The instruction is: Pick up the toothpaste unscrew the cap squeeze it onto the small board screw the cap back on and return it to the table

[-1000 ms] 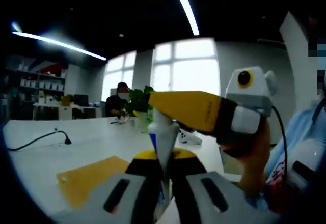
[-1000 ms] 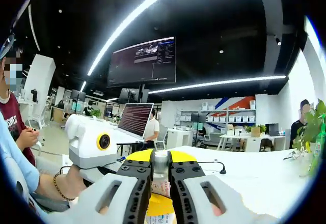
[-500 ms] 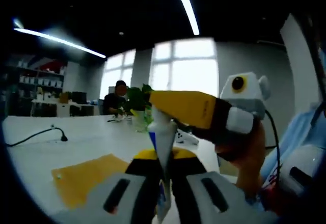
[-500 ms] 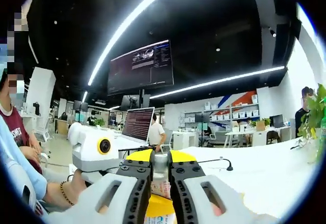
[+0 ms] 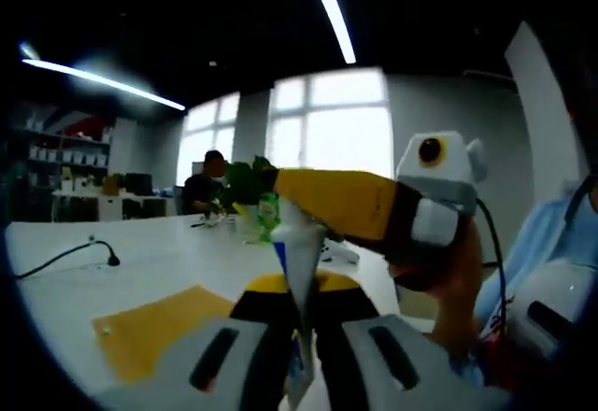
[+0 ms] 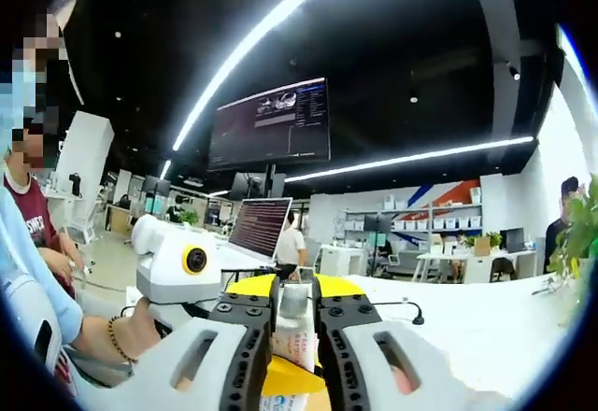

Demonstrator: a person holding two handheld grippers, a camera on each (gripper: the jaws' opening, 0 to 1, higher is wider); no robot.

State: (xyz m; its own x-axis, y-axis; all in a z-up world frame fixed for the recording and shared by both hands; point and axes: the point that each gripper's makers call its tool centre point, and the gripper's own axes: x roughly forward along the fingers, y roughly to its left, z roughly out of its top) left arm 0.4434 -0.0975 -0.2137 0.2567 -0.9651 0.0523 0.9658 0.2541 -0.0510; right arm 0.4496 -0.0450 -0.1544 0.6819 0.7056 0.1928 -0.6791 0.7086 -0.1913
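Observation:
The white toothpaste tube (image 5: 301, 254) stands upright between my left gripper's (image 5: 299, 306) jaws, which are shut on its lower body. From the right, my right gripper (image 5: 285, 196) reaches in with its yellow jaws closed over the top of the tube. In the right gripper view, my right gripper (image 6: 294, 301) is shut on the white cap (image 6: 294, 301), with the printed tube (image 6: 296, 347) running down below it. The small yellow board (image 5: 154, 329) lies flat on the white table (image 5: 103, 276), below and left of the tube.
A black cable (image 5: 65, 257) crosses the table at the left. Potted plants (image 5: 250, 187) stand at the table's far side, with a seated person (image 5: 201, 187) behind them. A person's hand with a bead bracelet (image 6: 112, 338) holds the left gripper.
Both grippers keep their hold on the tube. The views have shifted a little, and more of the printed tube shows between the right jaws.

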